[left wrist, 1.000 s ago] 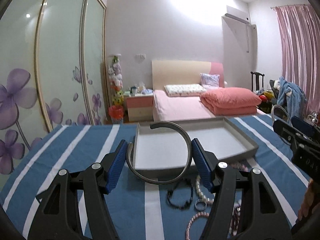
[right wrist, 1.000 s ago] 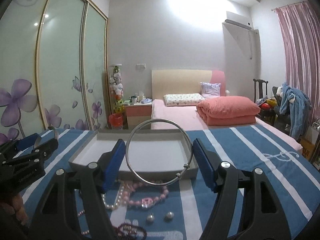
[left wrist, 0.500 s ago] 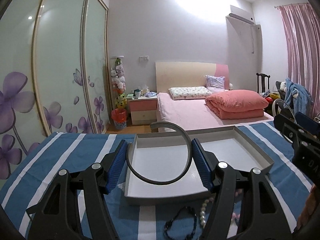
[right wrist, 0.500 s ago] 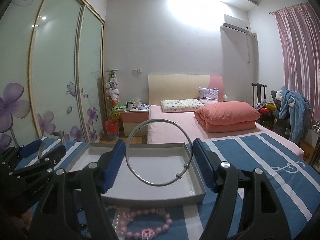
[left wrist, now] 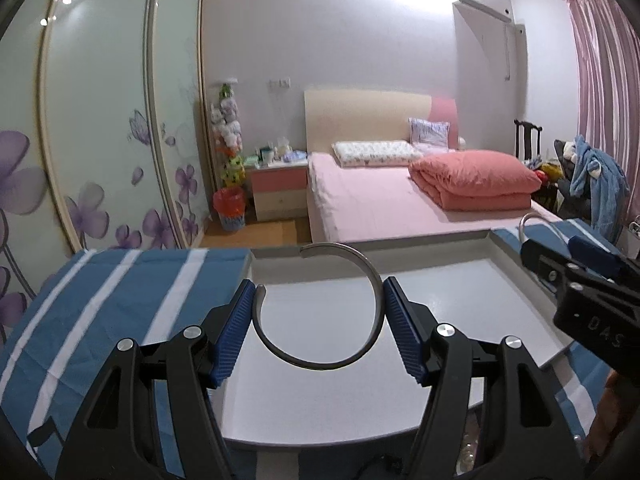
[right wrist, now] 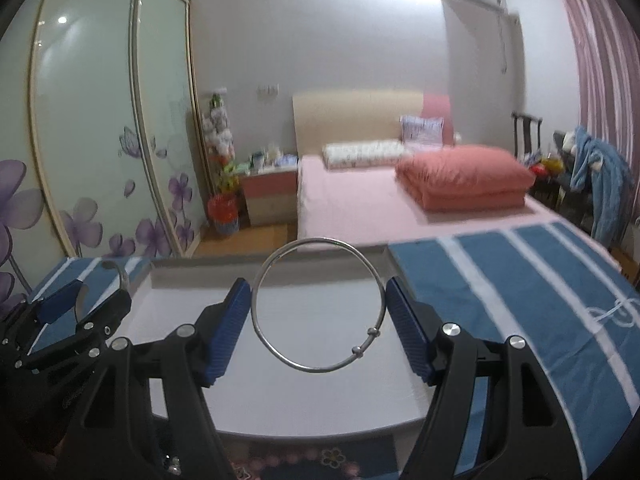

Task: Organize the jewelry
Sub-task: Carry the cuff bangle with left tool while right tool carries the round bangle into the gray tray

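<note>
In the left wrist view my left gripper [left wrist: 319, 300] is shut on a dark open cuff bangle [left wrist: 320, 366], its blue pads pressing on both sides of it. The cuff stands upright above the floor of a shallow grey tray [left wrist: 460, 300]. My right gripper [right wrist: 318, 300] is shut on a thin silver bangle [right wrist: 373, 332] with two small beads, also upright over the tray [right wrist: 320, 400]. Each gripper shows at the edge of the other's view: the right gripper [left wrist: 580, 280] and the left gripper [right wrist: 80, 312].
The tray lies on a blue cloth with white stripes [right wrist: 500, 280]. A pink bead bracelet [right wrist: 304, 460] and other loose pieces lie just before the tray's near rim. Beyond the table stand a pink bed [left wrist: 380, 200] and a sliding wardrobe [left wrist: 100, 120].
Both grippers have moved forward and slightly down with their bangles, from above the loose jewelry to over the tray. The tray now fills the lower part of both views.
</note>
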Demonstrator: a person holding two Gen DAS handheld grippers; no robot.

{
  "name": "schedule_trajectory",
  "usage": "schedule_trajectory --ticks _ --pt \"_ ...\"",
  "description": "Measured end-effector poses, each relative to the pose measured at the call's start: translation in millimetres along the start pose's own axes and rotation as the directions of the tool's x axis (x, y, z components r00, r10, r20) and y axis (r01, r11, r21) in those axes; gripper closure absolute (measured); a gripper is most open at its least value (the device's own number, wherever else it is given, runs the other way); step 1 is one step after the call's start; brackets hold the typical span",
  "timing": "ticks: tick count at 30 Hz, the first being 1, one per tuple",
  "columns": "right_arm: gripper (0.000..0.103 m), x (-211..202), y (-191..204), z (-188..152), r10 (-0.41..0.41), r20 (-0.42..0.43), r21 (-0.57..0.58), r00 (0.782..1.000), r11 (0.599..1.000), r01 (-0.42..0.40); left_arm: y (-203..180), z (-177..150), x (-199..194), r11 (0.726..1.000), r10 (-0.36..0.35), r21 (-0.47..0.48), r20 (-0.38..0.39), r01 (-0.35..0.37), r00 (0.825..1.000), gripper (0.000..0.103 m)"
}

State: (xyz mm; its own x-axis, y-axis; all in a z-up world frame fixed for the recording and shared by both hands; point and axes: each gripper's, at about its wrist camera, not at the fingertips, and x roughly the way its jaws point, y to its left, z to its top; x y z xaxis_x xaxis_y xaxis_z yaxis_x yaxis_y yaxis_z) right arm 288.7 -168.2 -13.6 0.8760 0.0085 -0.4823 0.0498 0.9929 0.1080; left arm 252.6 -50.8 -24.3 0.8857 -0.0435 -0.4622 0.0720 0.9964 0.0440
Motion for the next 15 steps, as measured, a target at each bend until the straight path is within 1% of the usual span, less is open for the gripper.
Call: schedule_trajectory --ticks 3,7,11,15 --pt "0.035 17.9 -1.2 -4.6 0.016 -0.077 0.016 0.997 1.000 -0.014 0.7 -2.8 11.3 1.000 -0.014 -0.009 -0.047 0.013 0.999 0.038" --pt "0.035 34.6 0.6 -11.0 0.028 -0.142 0.030 0.989 0.999 -0.024 0.8 -6.6 22.2 0.999 -0.030 -0.016 -0.103 0.029 0.994 0.038" --pt "0.035 43.8 0.7 -15.0 0.037 -0.181 0.045 0.983 0.999 -0.029 1.0 -4.5 28.2 0.999 -0.037 -0.020 -0.128 0.034 0.991 0.038" --pt "0.034 47.4 -0.5 -19.0 0.043 -0.222 0.050 0.974 0.998 -0.033 -0.9 -5.4 38.2 0.998 -0.064 -0.025 -0.190 0.060 0.980 0.038"
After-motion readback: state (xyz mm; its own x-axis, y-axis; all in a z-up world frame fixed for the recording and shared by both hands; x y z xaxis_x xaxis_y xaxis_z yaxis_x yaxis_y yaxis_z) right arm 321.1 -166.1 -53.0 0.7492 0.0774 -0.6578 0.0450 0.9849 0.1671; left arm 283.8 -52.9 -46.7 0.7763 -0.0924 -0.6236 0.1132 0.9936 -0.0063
